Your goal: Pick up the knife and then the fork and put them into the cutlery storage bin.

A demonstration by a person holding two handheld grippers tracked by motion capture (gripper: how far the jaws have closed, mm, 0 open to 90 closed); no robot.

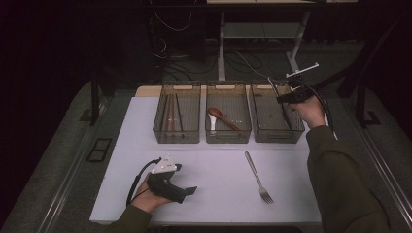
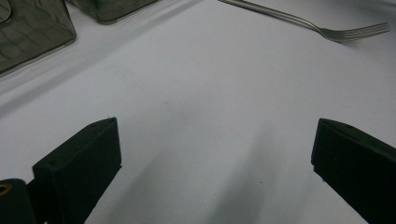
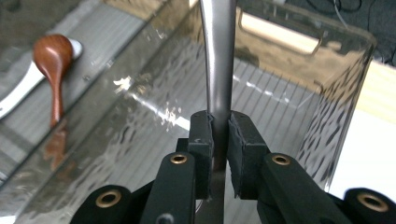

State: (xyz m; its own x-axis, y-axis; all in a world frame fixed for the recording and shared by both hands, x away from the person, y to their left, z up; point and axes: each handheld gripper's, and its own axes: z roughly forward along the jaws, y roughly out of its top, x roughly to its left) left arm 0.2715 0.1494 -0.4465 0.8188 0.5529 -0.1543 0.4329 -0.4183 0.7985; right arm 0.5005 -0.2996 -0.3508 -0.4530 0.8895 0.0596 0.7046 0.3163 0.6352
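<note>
My right gripper [image 1: 282, 98] hangs over the right-hand clear bin [image 1: 277, 133] at the back of the table. It is shut on the handle of a slim metal utensil [image 3: 218, 56], and the pads [image 3: 201, 135] press it from both sides. The utensil's working end is hidden, so I cannot tell which kind it is. In the high view the utensil [image 1: 272, 86] slants across the bin. At the front left, my left gripper [image 1: 191, 190] rests on the white table [image 1: 214, 160], open, with bare tabletop between its jaws [image 2: 215, 140]. A steel fork [image 1: 258, 176] lies on the table to its right.
Three clear bins stand in a row at the back. The left bin [image 1: 160, 131] holds brown chopsticks [image 1: 170, 114]. The middle bin [image 1: 228, 137] holds a wooden spoon [image 1: 221, 117] and a white spoon [image 1: 213, 124]. Dark floor and cables lie beyond the table.
</note>
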